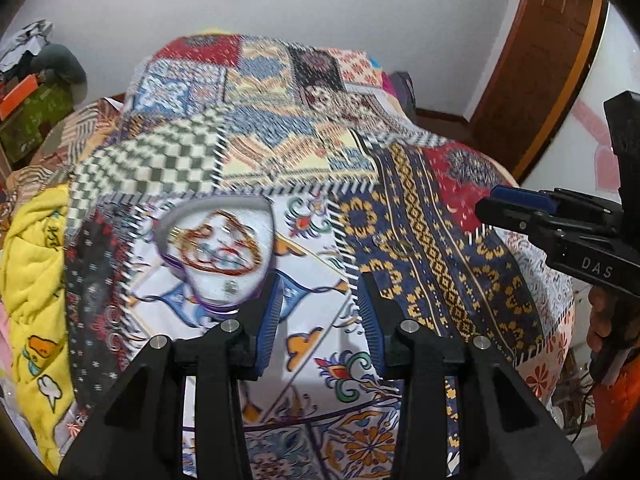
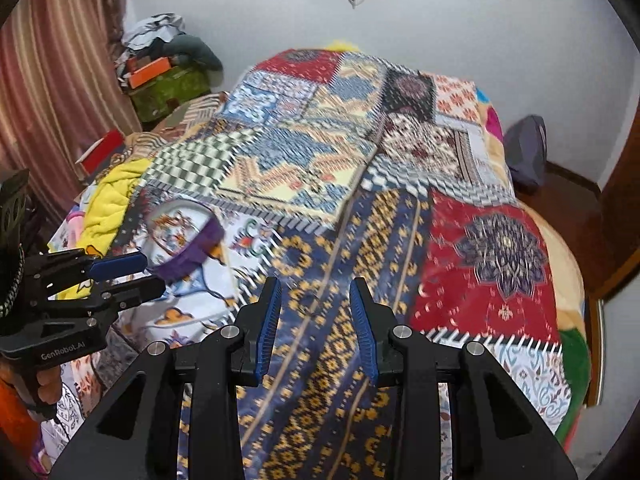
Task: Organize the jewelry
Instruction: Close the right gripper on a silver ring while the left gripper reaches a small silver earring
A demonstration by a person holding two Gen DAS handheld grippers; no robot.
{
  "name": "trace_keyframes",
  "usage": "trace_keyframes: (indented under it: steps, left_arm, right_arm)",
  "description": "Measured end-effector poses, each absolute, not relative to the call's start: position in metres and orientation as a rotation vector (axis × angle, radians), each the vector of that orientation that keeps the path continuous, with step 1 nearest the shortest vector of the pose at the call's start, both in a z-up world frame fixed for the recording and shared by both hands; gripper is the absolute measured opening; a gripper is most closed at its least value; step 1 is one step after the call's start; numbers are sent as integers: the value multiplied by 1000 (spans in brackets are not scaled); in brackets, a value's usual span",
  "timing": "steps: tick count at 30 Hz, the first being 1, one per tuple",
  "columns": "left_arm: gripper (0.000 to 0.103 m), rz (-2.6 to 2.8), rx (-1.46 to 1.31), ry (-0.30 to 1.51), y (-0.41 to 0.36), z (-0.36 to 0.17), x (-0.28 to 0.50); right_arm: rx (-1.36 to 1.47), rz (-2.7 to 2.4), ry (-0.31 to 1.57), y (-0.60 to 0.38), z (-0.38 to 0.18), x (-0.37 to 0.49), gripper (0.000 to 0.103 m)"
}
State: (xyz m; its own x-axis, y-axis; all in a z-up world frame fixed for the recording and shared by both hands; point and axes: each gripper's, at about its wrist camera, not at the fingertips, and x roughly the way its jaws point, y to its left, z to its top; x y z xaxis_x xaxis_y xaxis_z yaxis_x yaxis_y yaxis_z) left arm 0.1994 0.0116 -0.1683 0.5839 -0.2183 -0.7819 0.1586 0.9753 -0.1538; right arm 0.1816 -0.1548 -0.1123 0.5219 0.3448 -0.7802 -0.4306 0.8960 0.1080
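The whole patchwork quilt (image 1: 304, 148) is smeared by motion blur, so its fine patterns cannot be read. The jewellery inside the clear heart-shaped box (image 1: 216, 248) is only a blurred tangle of red and gold rings, and the separate pieces cannot be counted. The right gripper (image 1: 516, 204) is cut off by the picture's edge, and the hand holding it is mostly hidden.

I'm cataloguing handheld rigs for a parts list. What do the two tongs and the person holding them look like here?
Both tongs, left and right, are matte black plastic with ribbed blue pads on the fingers and silver round pivot bolts. Seen from the side, the left one bears white "GenRobot.AI" lettering, the right "DAS". An orange sleeve shows at the frame edge.
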Motion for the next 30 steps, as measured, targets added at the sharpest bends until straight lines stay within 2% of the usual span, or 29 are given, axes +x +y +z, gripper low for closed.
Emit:
trace_keyframes:
  steps: [16, 24, 27, 30]
  left_arm:
    - [38, -280, -35, 970, -22, -202, 227]
    - [21, -311, -35, 974, -25, -206, 235]
    - [20, -321, -34, 971, -28, -207, 239]
    - [17, -333, -39, 977, -30, -209, 244]
  right_arm:
    - [-92, 531, 1072, -142, -174, 206, 32]
    - [-67, 554, 1105, -135, -190, 216, 32]
    - [-72, 560, 1093, -134, -190, 215, 21]
    - [-69, 562, 1087, -135, -189, 216, 19]
